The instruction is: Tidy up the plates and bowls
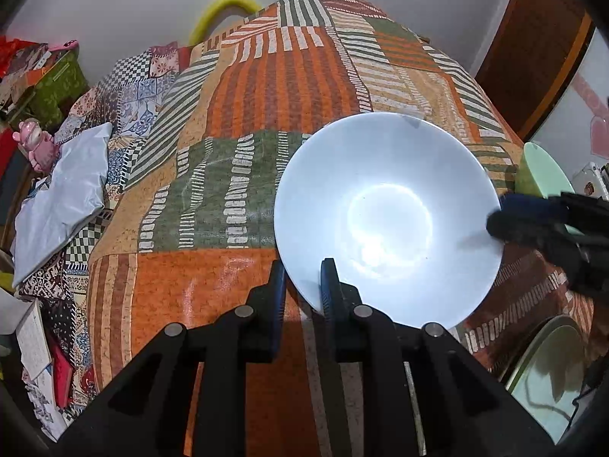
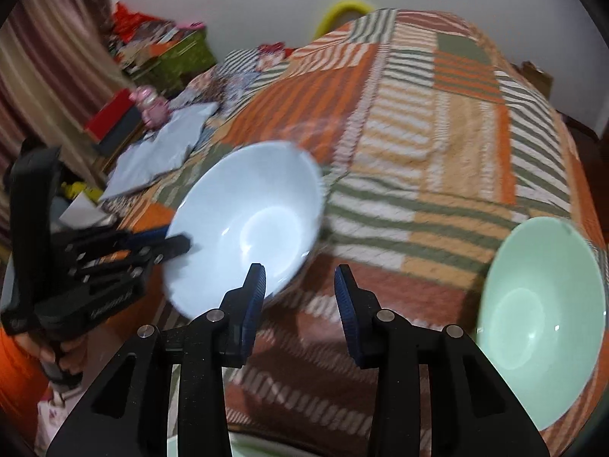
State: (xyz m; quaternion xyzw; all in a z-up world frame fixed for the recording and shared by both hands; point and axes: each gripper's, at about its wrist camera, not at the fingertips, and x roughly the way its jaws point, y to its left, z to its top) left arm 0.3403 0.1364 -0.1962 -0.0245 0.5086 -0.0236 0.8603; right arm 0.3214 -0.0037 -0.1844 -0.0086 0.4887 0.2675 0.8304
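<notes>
A white bowl [image 1: 388, 224] sits tilted on the patchwork tablecloth [image 1: 266, 87]. My left gripper [image 1: 303, 266] is shut on its near rim, one finger inside the bowl and one outside. In the right wrist view the same white bowl [image 2: 251, 224] is blurred, with the left gripper [image 2: 175, 242] clamped on its left rim. My right gripper [image 2: 300, 274] is open with only cloth between its fingers, its left finger just beside the bowl's rim. From the left wrist view the right gripper [image 1: 498, 217] sits at the bowl's right edge. A mint green bowl [image 2: 540, 320] lies tilted to the right.
The mint green bowl [image 1: 540, 175] shows behind the right gripper, and a pale plate [image 1: 548, 361] lies at the lower right. A grey plastic bag [image 1: 61, 205], a pink figure [image 1: 34, 144] and a green box [image 1: 57, 83] crowd the table's left side.
</notes>
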